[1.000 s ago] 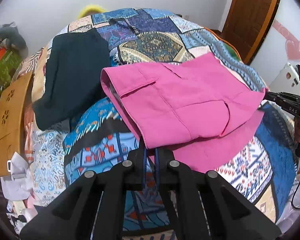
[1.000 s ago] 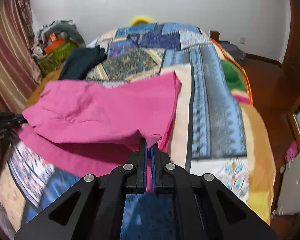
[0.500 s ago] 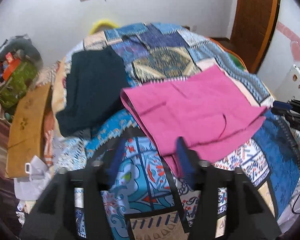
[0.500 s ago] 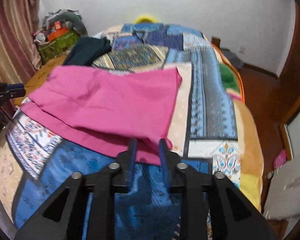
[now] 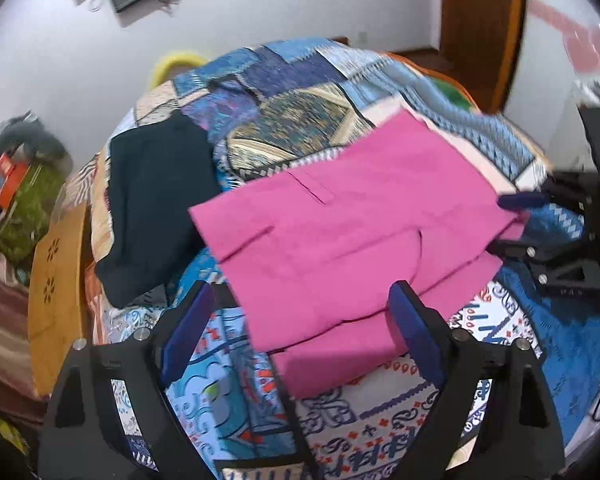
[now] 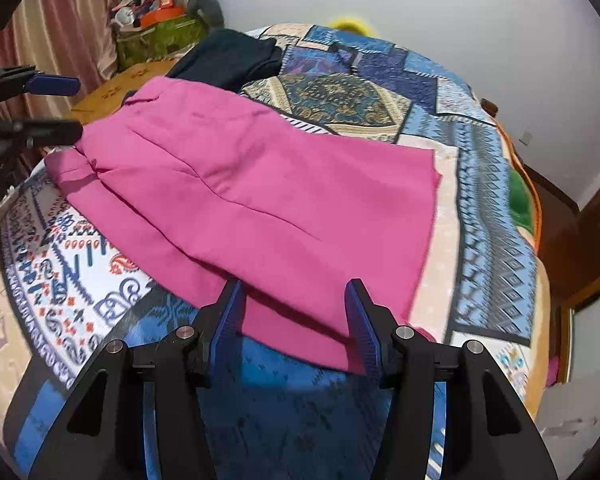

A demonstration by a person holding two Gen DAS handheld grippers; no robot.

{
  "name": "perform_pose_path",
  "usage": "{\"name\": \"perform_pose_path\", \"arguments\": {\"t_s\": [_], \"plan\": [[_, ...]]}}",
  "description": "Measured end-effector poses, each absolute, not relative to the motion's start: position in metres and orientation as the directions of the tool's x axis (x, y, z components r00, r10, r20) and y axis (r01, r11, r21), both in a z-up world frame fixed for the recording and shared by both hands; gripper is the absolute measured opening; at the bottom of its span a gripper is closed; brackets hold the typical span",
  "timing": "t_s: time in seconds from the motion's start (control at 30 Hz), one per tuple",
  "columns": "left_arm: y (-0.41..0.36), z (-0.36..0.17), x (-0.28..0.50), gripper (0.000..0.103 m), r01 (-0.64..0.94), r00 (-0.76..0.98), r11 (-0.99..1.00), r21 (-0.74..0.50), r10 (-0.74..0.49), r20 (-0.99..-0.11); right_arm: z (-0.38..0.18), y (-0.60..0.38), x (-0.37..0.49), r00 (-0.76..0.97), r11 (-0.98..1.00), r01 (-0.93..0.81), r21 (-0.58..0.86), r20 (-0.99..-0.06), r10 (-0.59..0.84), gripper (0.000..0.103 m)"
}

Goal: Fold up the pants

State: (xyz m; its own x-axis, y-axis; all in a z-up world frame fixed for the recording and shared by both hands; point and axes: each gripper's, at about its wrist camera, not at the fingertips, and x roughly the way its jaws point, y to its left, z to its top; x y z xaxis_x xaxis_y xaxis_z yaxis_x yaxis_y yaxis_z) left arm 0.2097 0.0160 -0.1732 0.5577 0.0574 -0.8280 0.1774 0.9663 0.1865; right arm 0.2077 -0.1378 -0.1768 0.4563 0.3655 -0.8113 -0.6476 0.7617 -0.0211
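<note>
- Hovering over the near edge of the bed point(image 5: 388, 408), I hold both grippers above its patchwork cover, pointing down and forward.
- My left gripper point(image 5: 300, 320) has its jaws spread wide; they have just been opening. The near left corner of the pink pants point(image 5: 340, 240) shows between them, but neither pad presses on the cloth.
- My right gripper point(image 6: 296, 320) has its jaws partly apart, also just opening. The near hem of the pink pants point(image 6: 260, 200) lies between the blue pads, not pinched.
- The pink pants lie folded over on themselves across the near half of the bed, the upper layer set back from the lower one along the near edge.
- A dark garment point(image 5: 156, 208) lies toward the far left side of the bed, just beside the pants.
- A wooden board point(image 5: 56, 292) runs along the left edge of the bed.
</note>
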Motion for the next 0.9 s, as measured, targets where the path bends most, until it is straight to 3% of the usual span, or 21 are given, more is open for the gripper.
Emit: {"name": "perform_pose_path", "arguments": {"t_s": [0.1, 0.17, 0.23, 0.3, 0.5, 0.53, 0.63, 0.7, 0.77, 0.9], "plan": [[0.004, -0.184, 0.213, 0.090, 0.215, 0.537, 0.955, 0.206, 0.060, -0.841, -0.178, -0.131, 0.211, 0.458, 0.752, -0.659, -0.025, -0.806, 0.375, 0.049], [-0.004, -0.190, 0.215, 0.090, 0.239, 0.526, 0.947, 0.214, 0.059, -0.848, -0.176, -0.129, 0.213, 0.458, 0.750, -0.661, -0.009, -0.797, 0.394, 0.039], [-0.011, -0.194, 0.215, 0.090, 0.256, 0.522, 0.941, 0.222, 0.059, -0.851, -0.174, -0.125, 0.215, 0.441, 0.745, -0.666, 0.026, -0.792, 0.422, 0.018], [-0.017, -0.195, 0.215, 0.090, 0.266, 0.530, 0.933, 0.241, 0.068, -0.845, -0.171, -0.122, 0.214, 0.439, 0.737, -0.675, 0.039, -0.782, 0.443, 0.009], [-0.029, -0.196, 0.217, 0.089, 0.299, 0.529, 0.925, 0.236, 0.045, -0.847, -0.156, -0.124, 0.203, 0.486, 0.731, -0.682, 0.035, -0.725, 0.488, 0.004], [-0.032, -0.195, 0.216, 0.087, 0.306, 0.536, 0.920, 0.243, 0.045, -0.843, -0.154, -0.126, 0.204, 0.490, 0.734, -0.678, 0.042, -0.718, 0.493, 0.004], [-0.037, -0.194, 0.213, 0.062, 0.312, 0.554, 0.912, 0.266, 0.053, -0.831, -0.147, -0.134, 0.204, 0.501, 0.744, -0.665, 0.064, -0.700, 0.508, 0.004], [-0.040, -0.192, 0.212, 0.054, 0.307, 0.565, 0.911, 0.276, 0.059, -0.823, -0.143, -0.137, 0.202, 0.508, 0.746, -0.664, 0.059, -0.695, 0.508, 0.003], [-0.040, -0.187, 0.209, 0.036, 0.309, 0.571, 0.915, 0.258, 0.039, -0.820, -0.143, -0.140, 0.201, 0.507, 0.745, -0.664, 0.059, -0.696, 0.508, 0.003], [-0.042, -0.177, 0.203, 0.018, 0.321, 0.583, 0.918, 0.234, 0.003, -0.812, -0.143, -0.147, 0.196, 0.506, 0.744, -0.666, 0.057, -0.699, 0.506, 0.003]]}}
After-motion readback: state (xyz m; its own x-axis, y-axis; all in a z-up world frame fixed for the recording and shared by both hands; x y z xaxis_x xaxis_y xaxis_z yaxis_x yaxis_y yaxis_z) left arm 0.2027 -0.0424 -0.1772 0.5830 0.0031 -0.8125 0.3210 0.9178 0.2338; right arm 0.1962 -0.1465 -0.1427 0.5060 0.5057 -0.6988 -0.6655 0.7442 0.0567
